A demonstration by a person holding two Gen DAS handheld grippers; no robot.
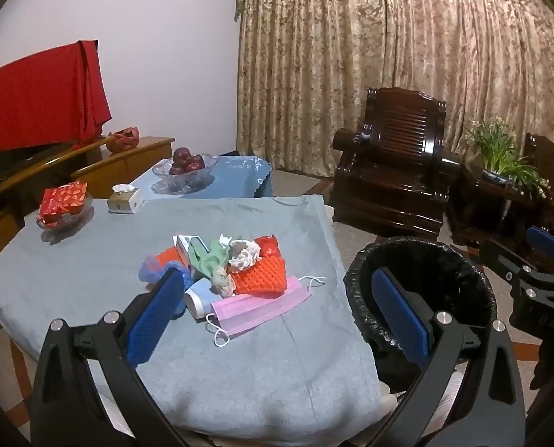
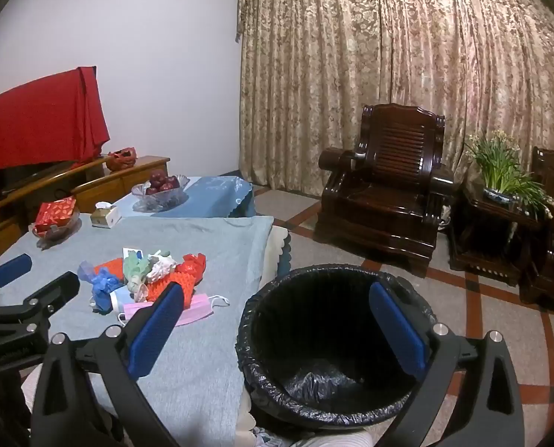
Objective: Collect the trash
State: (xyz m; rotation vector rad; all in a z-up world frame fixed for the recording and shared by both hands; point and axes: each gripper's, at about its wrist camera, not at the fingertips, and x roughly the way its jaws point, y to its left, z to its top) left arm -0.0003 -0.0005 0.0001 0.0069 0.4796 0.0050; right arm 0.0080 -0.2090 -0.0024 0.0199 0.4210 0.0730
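A pile of trash lies mid-table on the grey-blue cloth (image 1: 239, 365): a pink face mask (image 1: 258, 307), orange foam netting (image 1: 262, 275), a crumpled tissue (image 1: 243, 253), a green rag (image 1: 210, 260), a blue wad (image 1: 154, 272) and a small box (image 1: 189, 244). My left gripper (image 1: 277, 271) hovers open just short of the pile, holding nothing. A black-lined bin (image 2: 262, 383) stands on the floor at the table's right edge. Over the bin my right gripper (image 2: 276, 287) is open and holds nothing. The bin (image 1: 355, 272) holds only its liner.
At the table's far side are a glass dish with a red packet (image 1: 63, 205), a tissue box (image 1: 126, 199) and a bowl of apples (image 1: 185, 165). A dark wooden armchair (image 2: 388, 193) and a potted plant (image 2: 500, 171) stand before the curtain.
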